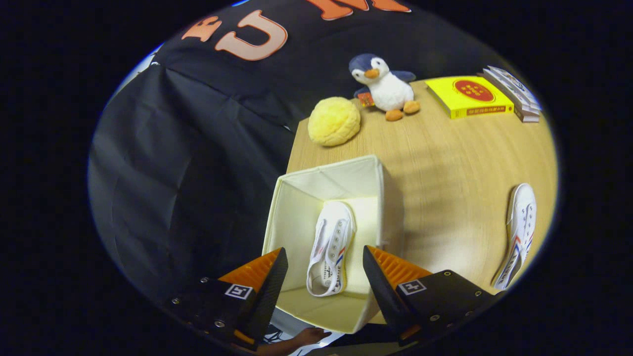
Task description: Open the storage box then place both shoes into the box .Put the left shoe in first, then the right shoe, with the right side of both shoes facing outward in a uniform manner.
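1. Nearest the camera, the gripper [324, 264] hangs over the open storage box [292, 198] in the lower middle of the frame, its jaws wide apart and holding nothing.
2. One white shoe [330, 249] lies inside the box, between the jaws.
3. Another white shoe [518, 235] lies on the table [445, 198] at the right edge, well apart from the box.
4. Beyond the box sit a yellow plush bun [334, 121], a penguin toy [384, 86], a yellow book [467, 96] and stacked books [514, 94].
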Demonstrator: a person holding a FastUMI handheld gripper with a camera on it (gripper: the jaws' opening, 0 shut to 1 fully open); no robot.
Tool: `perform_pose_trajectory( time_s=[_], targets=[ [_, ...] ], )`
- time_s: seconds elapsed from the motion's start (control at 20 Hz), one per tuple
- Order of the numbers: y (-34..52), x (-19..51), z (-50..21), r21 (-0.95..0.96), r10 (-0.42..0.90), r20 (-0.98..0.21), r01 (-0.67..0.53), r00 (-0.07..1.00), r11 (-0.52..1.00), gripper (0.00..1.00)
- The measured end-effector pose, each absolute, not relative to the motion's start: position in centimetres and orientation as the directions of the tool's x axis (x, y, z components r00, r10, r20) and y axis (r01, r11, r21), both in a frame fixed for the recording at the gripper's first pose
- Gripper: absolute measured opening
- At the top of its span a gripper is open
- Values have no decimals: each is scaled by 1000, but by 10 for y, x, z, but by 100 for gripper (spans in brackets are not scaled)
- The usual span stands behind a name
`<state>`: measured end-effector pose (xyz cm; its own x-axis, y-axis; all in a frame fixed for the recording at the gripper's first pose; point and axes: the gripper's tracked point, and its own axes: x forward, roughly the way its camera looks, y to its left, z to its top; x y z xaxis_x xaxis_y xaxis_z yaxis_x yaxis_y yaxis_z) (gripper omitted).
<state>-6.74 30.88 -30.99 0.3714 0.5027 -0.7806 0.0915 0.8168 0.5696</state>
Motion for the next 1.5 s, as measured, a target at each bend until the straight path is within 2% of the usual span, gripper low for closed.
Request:
perform_pose_trajectory(
  time_s=[0.1,0.25,0.6,0.75,1.2,1.5],
  targets=[
    [266,-69,-309,519,445,-788,70,426,852,97],
    [205,-84,-322,440,358,-807,73,469,895,98],
    [79,-152,-384,259,159,-896,197,415,946,98],
    [40,-179,-407,174,87,-918,197,387,965,98],
    [10,-236,-453,63,29,-961,118,276,991,93],
    [3,-233,-468,-3,-12,-963,35,268,999,89]
  ],
)
